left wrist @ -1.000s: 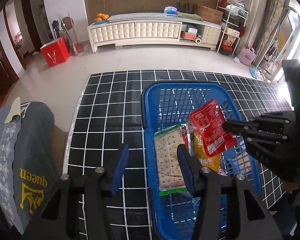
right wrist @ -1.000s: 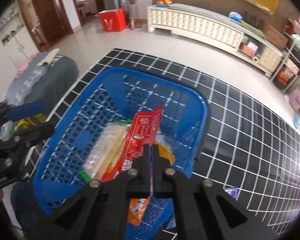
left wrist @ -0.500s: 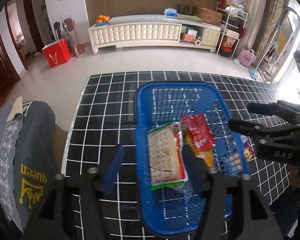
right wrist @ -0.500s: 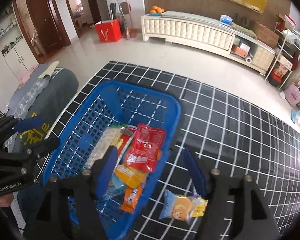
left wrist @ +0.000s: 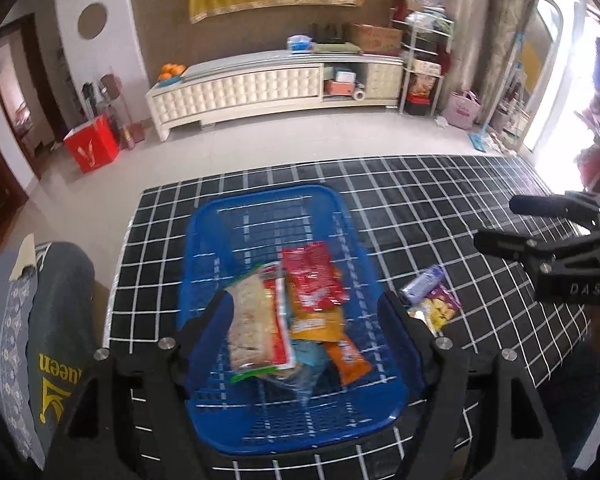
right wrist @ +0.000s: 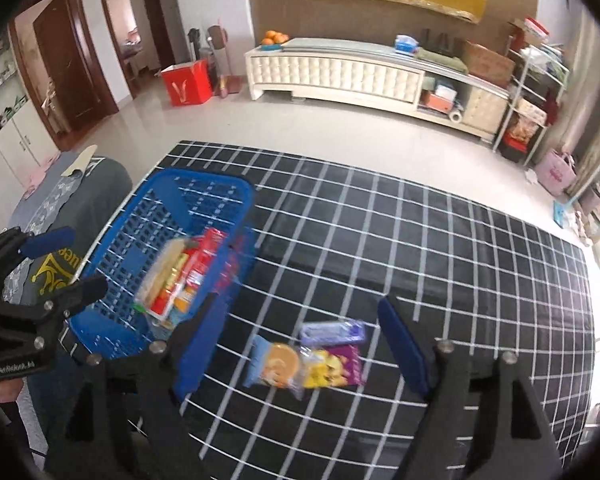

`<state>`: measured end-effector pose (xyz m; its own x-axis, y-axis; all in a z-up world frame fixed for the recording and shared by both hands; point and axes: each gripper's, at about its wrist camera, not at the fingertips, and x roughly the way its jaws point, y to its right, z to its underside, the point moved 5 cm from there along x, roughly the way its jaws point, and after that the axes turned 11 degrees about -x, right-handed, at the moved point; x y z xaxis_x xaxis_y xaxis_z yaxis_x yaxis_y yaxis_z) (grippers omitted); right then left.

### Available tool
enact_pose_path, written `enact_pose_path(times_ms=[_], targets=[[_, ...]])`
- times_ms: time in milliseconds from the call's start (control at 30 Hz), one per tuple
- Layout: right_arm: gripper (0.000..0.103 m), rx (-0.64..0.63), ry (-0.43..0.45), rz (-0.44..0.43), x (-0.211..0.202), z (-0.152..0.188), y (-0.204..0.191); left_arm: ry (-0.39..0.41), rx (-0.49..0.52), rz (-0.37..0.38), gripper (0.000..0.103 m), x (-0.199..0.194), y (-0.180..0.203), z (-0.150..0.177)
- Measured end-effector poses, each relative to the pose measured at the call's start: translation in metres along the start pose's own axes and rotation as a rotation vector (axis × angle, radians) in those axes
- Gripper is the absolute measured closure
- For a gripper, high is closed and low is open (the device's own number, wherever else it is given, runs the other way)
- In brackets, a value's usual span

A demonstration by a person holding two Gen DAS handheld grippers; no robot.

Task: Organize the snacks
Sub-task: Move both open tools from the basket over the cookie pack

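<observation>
While most snacks sit in the basket [left wrist: 204,240], three packets [right wrist: 312,356] remain on the cloth [right wrist: 460,248] beside it; right gripper [right wrist: 300,340] and left gripper [left wrist: 308,316] both spread, empty.

We see our right gripper [right wrist: 300,344] with its jaws spread wide above three snack packets [right wrist: 306,354] lying on the black grid cloth [right wrist: 460,264]. To the left, the blue basket [right wrist: 140,216] holds more snacks beside our left gripper [right wrist: 66,260].
</observation>
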<state>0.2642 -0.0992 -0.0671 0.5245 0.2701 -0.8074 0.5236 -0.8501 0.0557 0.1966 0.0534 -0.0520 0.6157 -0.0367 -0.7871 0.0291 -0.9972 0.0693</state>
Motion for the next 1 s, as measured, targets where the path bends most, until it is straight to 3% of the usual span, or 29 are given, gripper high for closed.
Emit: enact_pose_path(times_ms=[367, 667, 1000], targets=[[0.02, 0.087, -0.066, 0.009, 0.009, 0.069, 0.049, -0.062, 0.068, 0.044, 0.03, 0.022, 0.08, 0.031], [0.02, 0.221, -0.12, 0.015, 0.016, 0.121, 0.083, -0.135, 0.026, 0.08, 0.03, 0.055, 0.13, 0.055], [0.02, 0.238, -0.148, -0.003, 0.023, 0.149, 0.092, -0.244, -0.046, 0.059, 0.03, 0.092, 0.149, 0.069]])
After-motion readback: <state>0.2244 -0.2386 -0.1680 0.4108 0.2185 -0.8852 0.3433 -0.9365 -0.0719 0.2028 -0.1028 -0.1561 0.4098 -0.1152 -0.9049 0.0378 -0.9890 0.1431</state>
